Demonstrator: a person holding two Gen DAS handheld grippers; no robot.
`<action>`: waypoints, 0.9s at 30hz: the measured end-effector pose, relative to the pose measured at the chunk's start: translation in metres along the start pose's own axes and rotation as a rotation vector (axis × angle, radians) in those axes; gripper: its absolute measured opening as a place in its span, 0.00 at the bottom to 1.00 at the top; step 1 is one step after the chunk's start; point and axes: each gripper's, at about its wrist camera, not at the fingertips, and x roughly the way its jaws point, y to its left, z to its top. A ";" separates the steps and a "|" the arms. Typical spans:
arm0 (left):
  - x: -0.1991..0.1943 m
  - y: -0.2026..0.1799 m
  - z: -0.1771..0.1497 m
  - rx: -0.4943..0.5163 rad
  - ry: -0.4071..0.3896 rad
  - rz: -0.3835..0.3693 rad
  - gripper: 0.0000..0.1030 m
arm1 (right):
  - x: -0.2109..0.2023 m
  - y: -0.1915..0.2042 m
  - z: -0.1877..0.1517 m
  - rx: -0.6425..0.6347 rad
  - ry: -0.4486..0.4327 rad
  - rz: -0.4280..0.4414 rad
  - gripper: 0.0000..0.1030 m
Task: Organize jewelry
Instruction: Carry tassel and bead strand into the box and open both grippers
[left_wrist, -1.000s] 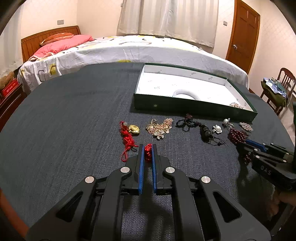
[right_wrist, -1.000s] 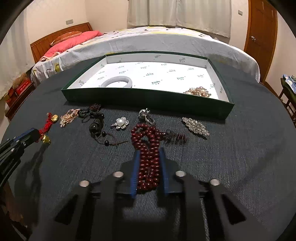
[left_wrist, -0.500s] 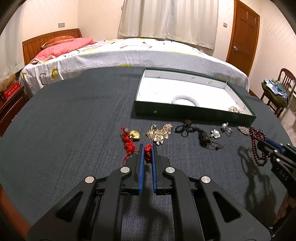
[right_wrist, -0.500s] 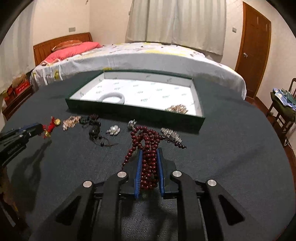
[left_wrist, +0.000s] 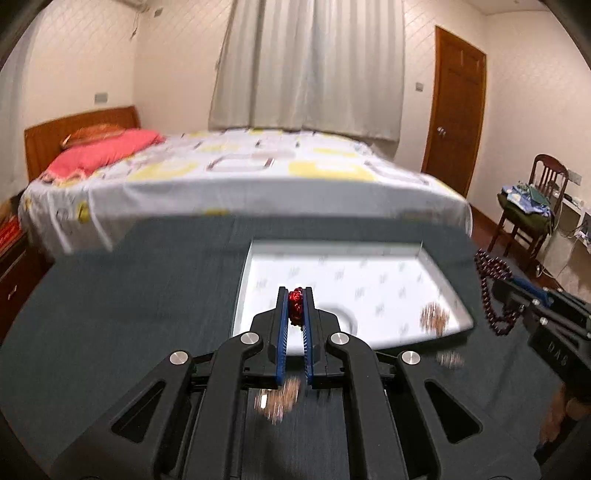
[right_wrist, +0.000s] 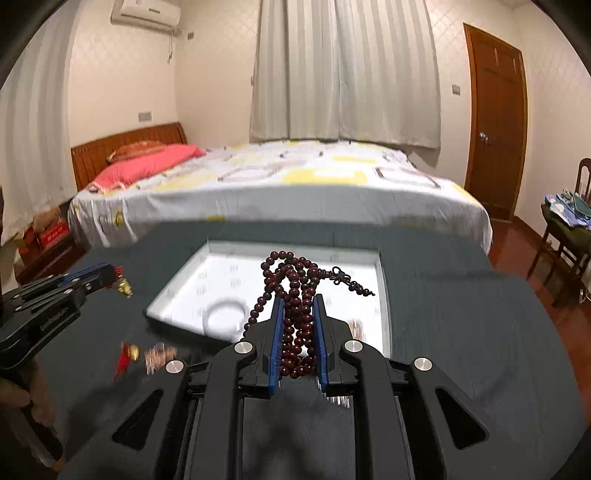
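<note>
My left gripper (left_wrist: 295, 299) is shut on a red knotted cord charm (left_wrist: 295, 308) and holds it up in front of the green box (left_wrist: 447, 284) with its white lining. The charm's gold piece (right_wrist: 123, 285) hangs under that gripper in the right wrist view. My right gripper (right_wrist: 298, 301) is shut on a dark red bead necklace (right_wrist: 295, 291), lifted over the box (right_wrist: 384, 295). The necklace also shows at the right of the left wrist view (left_wrist: 493, 273). A white bangle (right_wrist: 225, 314) and a pearl cluster (left_wrist: 434, 317) lie in the box.
Blurred jewelry stays on the dark tablecloth in front of the box: a second red and gold charm (right_wrist: 127, 356), a gold-pink piece (left_wrist: 284, 400) and a small brooch (left_wrist: 448, 360). A bed (left_wrist: 236, 177) stands behind the table, a chair (left_wrist: 532, 210) at right.
Both grippers have risen off the table and moved toward the box, each carrying its piece. The red charm and the bead necklace now hang in the air. The views are blurred by motion.
</note>
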 end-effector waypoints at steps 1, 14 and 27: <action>0.005 -0.002 0.008 0.005 -0.009 -0.004 0.08 | 0.007 -0.001 0.009 0.012 -0.009 0.011 0.16; 0.128 0.003 0.024 0.000 0.099 -0.003 0.08 | 0.107 -0.009 0.020 0.106 0.060 0.051 0.16; 0.193 0.021 -0.013 -0.013 0.291 -0.007 0.08 | 0.179 -0.005 -0.016 0.116 0.270 0.046 0.16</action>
